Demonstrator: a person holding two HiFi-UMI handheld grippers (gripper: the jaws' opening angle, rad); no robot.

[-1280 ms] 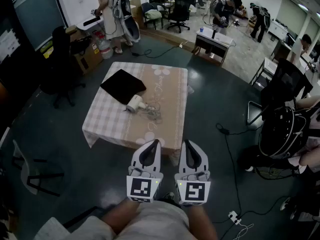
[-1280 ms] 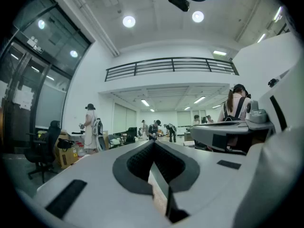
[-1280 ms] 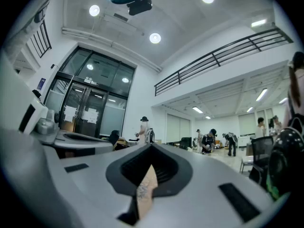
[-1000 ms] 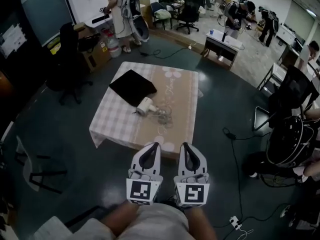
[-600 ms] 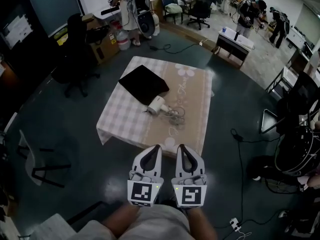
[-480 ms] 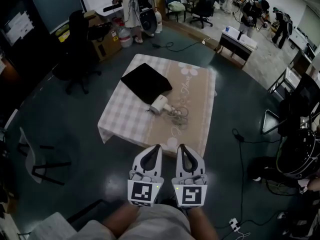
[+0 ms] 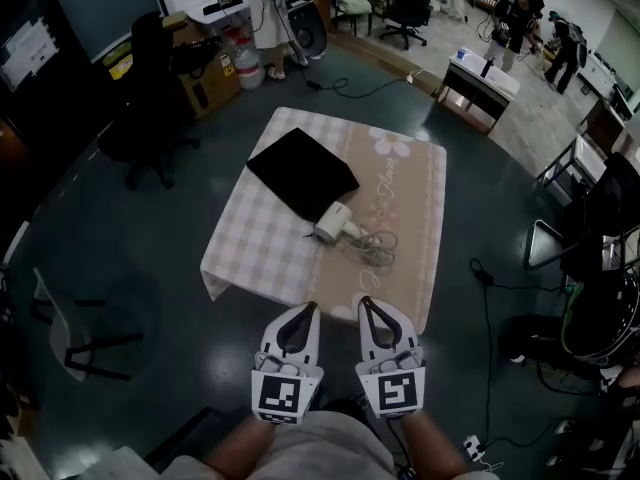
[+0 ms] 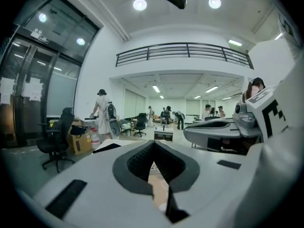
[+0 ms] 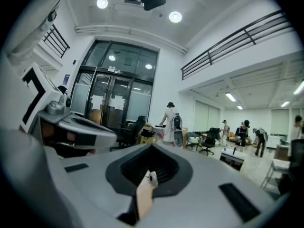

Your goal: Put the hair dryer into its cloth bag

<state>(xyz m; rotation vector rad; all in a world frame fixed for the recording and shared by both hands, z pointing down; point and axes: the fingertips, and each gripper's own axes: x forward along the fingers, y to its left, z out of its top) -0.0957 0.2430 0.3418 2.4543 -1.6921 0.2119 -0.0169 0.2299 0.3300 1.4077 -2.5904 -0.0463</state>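
The counter (image 7: 258,253) is closer now, nothing grabbed yet
Left claw (image 7: 303,311), right claw (image 7: 367,303) both pinched closed, empty; dryer (image 7: 333,223) at 12 o'clock, bag (image 7: 302,173) beyond.

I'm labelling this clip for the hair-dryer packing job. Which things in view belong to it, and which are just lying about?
Job:
- hair dryer and its cord
- black cloth bag
- table they lie on
- left tool and right tool, both shut and empty

Lying about:
- office chair
- cardboard box
- small desk
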